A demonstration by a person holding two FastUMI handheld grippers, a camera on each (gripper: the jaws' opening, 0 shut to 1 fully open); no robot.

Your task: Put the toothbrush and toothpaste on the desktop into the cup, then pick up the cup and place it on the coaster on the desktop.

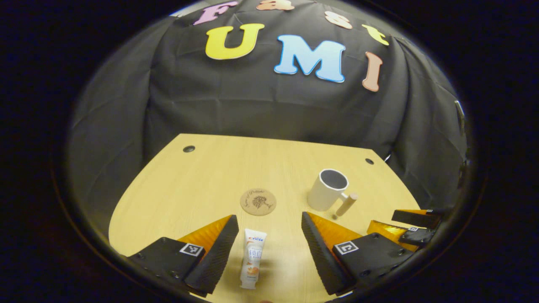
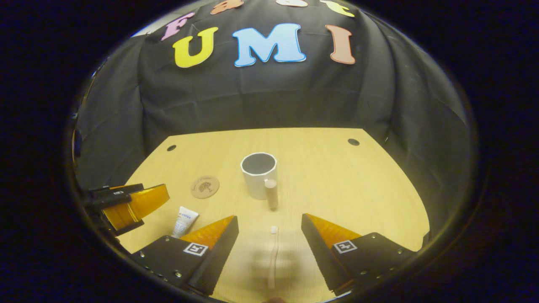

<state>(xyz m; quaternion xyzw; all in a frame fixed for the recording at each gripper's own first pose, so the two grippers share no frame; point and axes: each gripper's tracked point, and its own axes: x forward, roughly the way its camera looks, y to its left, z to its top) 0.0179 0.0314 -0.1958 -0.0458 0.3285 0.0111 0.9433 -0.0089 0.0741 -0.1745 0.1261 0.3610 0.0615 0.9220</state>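
So both tools are spread wide and holding nothing right now. The left gripper (image 1: 267,248) has its fingers straddling the toothpaste (image 1: 253,258), which lies flat on the desktop (image 1: 177,185) between them, not touched by either finger as far as I can tell. The right gripper (image 2: 269,248) is set up the same way over the toothbrush (image 2: 273,256), bristle end pointing away toward the cup (image 2: 258,173). The brush is a bit blurry, so I can't say how close the fingers are to it.

Progress-wise, I'd say basically nothing is done. Both items lie on the wood, the cup looks empty from here, and it stands upright with its wooden handle (image 2: 271,193) facing the right gripper. The coaster (image 1: 258,202) is bare, sitting just left of the cup and apart from it. So what's left: two pickups, two drops into the cup, then the cup onto the coaster.

Room to move looks fine. There's open desktop all around the cup and coaster, and the far edge with its two small holes is well back. The one thing I'd watch is that the two grippers sit near each other side by side, and both have to head for the same cup mouth.
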